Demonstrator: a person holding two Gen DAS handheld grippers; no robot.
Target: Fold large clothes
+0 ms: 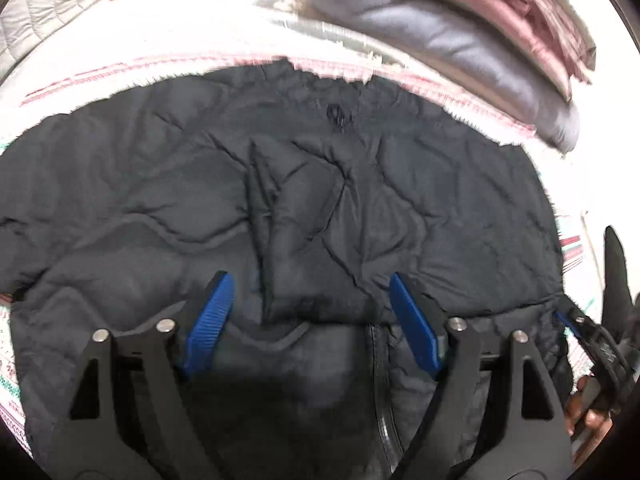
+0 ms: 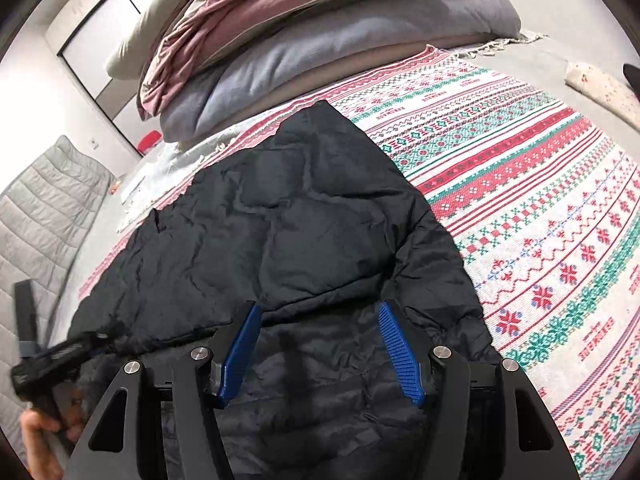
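The black quilted jacket (image 1: 304, 184) is lying spread out on a patterned red, green and white blanket (image 2: 520, 208) covering a bed, with one part folded over the body. The left gripper (image 1: 312, 280) is hovering over the jacket near its folded edge, blue pads (image 1: 210, 320) standing spread with nothing pinched between them. The right gripper (image 2: 320, 312) is hanging above the jacket too, its jaws apart and empty. A stack of folded grey and pink bedding (image 2: 304, 40) is sitting beyond the jacket.
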